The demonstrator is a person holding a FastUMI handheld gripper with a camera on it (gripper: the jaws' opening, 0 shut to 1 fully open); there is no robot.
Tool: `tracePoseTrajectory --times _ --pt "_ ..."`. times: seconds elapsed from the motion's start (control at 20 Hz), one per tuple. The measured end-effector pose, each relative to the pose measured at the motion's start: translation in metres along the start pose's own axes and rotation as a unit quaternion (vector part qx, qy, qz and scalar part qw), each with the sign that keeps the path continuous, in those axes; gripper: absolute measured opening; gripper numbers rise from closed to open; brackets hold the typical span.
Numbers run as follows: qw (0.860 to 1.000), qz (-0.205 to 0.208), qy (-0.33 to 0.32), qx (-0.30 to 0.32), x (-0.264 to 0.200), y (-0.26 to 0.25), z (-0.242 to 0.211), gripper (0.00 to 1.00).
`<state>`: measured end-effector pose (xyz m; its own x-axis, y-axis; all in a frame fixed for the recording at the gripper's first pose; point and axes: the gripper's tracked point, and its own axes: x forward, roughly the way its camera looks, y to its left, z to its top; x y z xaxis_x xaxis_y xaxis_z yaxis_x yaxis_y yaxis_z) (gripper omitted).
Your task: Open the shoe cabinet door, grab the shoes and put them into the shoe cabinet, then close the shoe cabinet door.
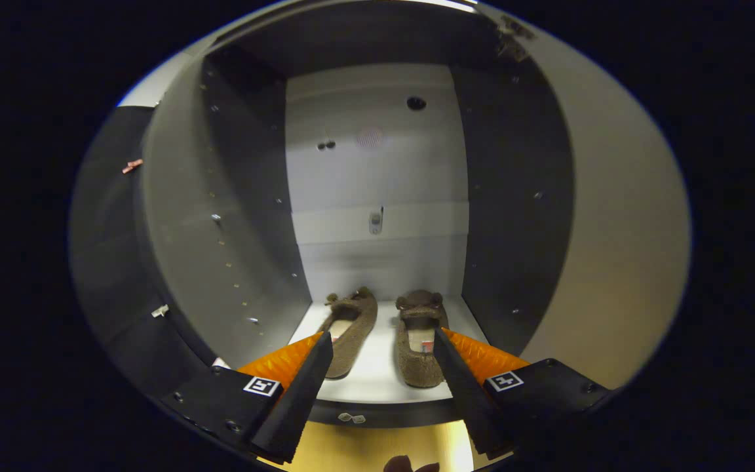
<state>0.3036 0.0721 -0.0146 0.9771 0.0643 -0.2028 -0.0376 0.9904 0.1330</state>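
Observation:
Two brown fuzzy shoes lie side by side on the white bottom shelf [377,377] inside the open shoe cabinet: the left shoe [351,331] angled a little, the right shoe [419,337] pointing straight in. My gripper [384,337] is open, its fingers spread wide just in front of the shelf edge, with both shoes showing in the gap beyond them. Nothing is held between the fingers. The cabinet door [613,249] stands swung open to the right of the opening.
The cabinet's dark side walls [515,216] and pale back panel [377,170] enclose the compartment. A left outer panel [181,216] curves beside the opening. Below the shelf edge lies a yellowish floor [377,449].

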Motion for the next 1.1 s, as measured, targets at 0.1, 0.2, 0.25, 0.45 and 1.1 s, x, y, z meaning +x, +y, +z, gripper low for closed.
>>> tracePoseTrajectory --times 0.1,0.2,0.25,0.45,1.1 --pt "0.999 0.012 -0.03 0.0 -0.04 0.01 0.012 0.98" --pt "0.999 0.023 -0.049 -0.008 -0.082 0.016 0.022 0.98" --pt "0.998 0.025 -0.052 -0.012 -0.102 0.017 0.024 0.98" --pt "0.996 0.039 -0.078 -0.019 -0.183 0.02 0.03 0.98" --pt "0.991 -0.016 -0.123 -0.052 -0.335 -0.064 0.007 0.97"
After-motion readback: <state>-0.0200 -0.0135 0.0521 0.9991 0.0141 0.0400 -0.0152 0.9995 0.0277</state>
